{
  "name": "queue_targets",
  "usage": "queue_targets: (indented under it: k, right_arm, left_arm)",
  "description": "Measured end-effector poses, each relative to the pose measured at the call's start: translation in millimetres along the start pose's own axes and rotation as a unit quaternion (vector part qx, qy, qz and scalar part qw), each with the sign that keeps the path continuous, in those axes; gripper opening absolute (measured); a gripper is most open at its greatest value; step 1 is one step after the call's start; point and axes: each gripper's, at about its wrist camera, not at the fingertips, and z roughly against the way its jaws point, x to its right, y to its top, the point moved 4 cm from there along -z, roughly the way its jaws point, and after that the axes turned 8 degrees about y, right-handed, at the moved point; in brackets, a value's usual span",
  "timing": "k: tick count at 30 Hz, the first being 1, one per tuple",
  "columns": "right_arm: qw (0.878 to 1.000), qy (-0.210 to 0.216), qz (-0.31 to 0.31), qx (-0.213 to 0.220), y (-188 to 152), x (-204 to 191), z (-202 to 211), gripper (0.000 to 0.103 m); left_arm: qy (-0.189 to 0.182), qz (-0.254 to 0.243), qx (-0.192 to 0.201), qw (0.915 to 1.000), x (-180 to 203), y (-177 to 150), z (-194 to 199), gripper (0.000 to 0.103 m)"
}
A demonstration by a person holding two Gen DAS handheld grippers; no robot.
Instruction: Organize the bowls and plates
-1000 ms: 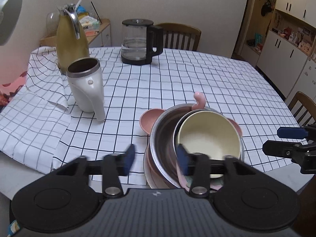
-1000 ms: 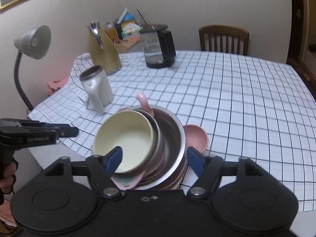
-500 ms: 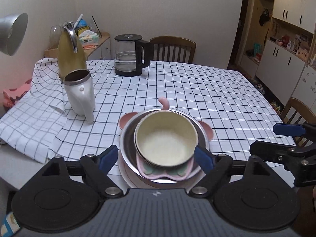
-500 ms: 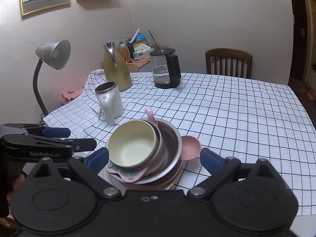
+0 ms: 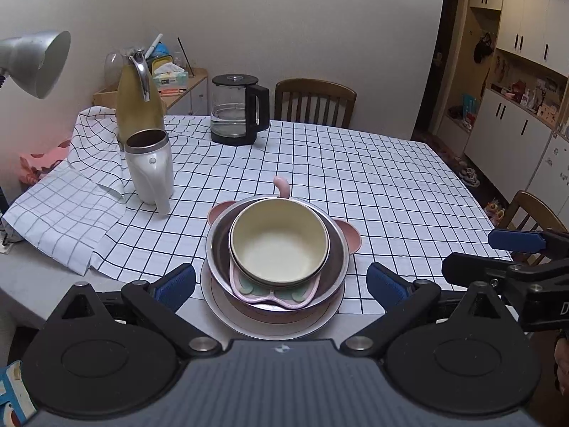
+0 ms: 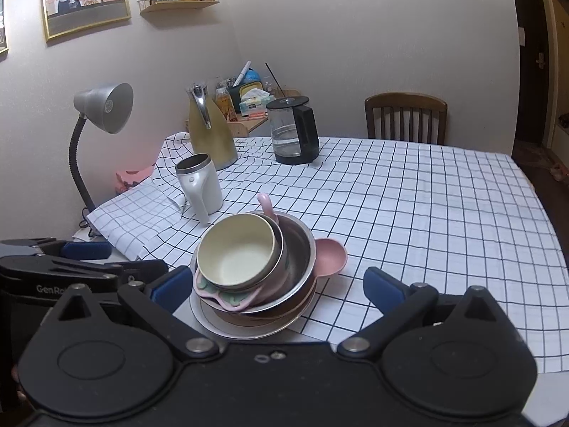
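Observation:
A stack of dishes stands at the table's near edge. A cream bowl (image 5: 279,245) (image 6: 236,254) lies on top, over a pink shaped dish (image 5: 274,293) (image 6: 227,297), inside a steel bowl (image 5: 336,249) (image 6: 298,249), on a pink eared plate (image 5: 350,236) (image 6: 332,254) and a white plate (image 5: 227,306) (image 6: 213,320). A pink spoon handle (image 5: 282,186) (image 6: 265,203) sticks up behind. My left gripper (image 5: 281,283) is open and empty, held back in front of the stack. My right gripper (image 6: 277,284) is open and empty, to the stack's right.
A white mug (image 5: 151,169) (image 6: 201,185), a gold thermos jug (image 5: 138,103) (image 6: 209,135) and a glass kettle (image 5: 238,115) (image 6: 293,131) stand on the checked tablecloth (image 5: 355,178) (image 6: 409,195). A desk lamp (image 6: 103,110) is at the left, chairs (image 5: 314,103) behind.
Both grippers have opened wide and drawn back and up from the stack. The cream bowl, tilted on the rim a second ago, now rests in the stack.

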Motion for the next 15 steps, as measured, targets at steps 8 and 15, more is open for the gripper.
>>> queue_targets:
  k: [8,15]
  right_arm:
    - [1.000,0.004,-0.010,0.005,-2,-4,12,0.103]
    - [0.999,0.000,-0.033,0.012,-6,-9,20,0.103]
  left_arm:
    - [0.009,0.014,0.003,0.9999,0,0,14,0.103]
    - [0.009,0.028,-0.006,0.9995,0,-1,24,0.103]
